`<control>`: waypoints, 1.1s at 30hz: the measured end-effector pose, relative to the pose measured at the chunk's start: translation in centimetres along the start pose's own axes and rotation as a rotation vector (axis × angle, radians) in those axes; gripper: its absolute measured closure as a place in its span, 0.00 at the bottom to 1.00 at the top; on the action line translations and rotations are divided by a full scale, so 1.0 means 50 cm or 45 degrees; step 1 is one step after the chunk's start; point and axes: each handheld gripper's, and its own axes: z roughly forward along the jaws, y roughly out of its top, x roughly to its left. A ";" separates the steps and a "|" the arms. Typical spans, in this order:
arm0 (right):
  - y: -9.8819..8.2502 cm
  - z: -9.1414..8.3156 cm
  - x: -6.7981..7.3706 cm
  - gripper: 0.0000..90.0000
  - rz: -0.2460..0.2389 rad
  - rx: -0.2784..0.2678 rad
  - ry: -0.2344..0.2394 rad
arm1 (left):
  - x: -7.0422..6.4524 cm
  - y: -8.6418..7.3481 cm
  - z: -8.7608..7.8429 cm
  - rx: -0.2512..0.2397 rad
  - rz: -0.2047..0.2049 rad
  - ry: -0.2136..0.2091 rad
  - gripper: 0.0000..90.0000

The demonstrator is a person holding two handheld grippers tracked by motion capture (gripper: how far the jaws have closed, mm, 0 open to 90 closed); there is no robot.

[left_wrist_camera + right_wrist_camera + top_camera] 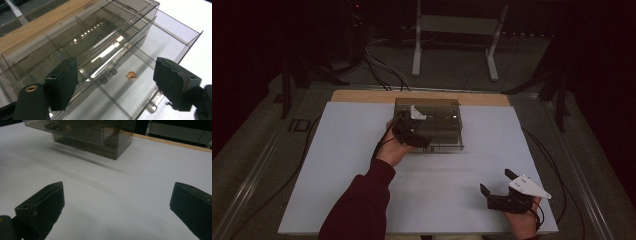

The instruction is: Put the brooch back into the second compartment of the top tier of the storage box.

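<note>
A smoky clear plastic drawer box [439, 120] stands at the back middle of the white table [337, 165]. One drawer [150, 55] is pulled out toward me. A small copper-coloured piece [131, 75] lies on that drawer's floor. My left gripper [413, 132] hovers open over the box's front left, and in the left gripper view its jaws stand wide on either side of the piece, without touching it. My right gripper [502, 192] is open with nothing in it, low over the table's front right, and points toward the box [100, 137].
A wooden strip [362, 95] edges the table's far side just behind the box. Beyond it, on the dark floor, are a white frame's legs [417, 50] and several cables [384, 72]. A cable [557, 180] runs past the table's right side.
</note>
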 end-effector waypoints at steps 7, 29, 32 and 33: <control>0.000 0.001 0.000 0.00 -0.004 0.003 0.003 | 0.024 -0.015 -0.029 -0.034 -0.070 0.032 0.09; -0.001 0.002 0.003 0.00 -0.002 0.008 0.006 | 0.083 -0.139 -0.127 -0.170 -0.145 0.199 0.02; -0.001 0.003 0.003 0.00 -0.001 0.009 0.007 | 0.091 -0.167 -0.139 -0.185 -0.165 0.203 0.02; -0.001 0.003 0.004 0.00 -0.002 0.009 0.007 | 0.093 -0.177 -0.143 -0.189 -0.166 0.206 0.02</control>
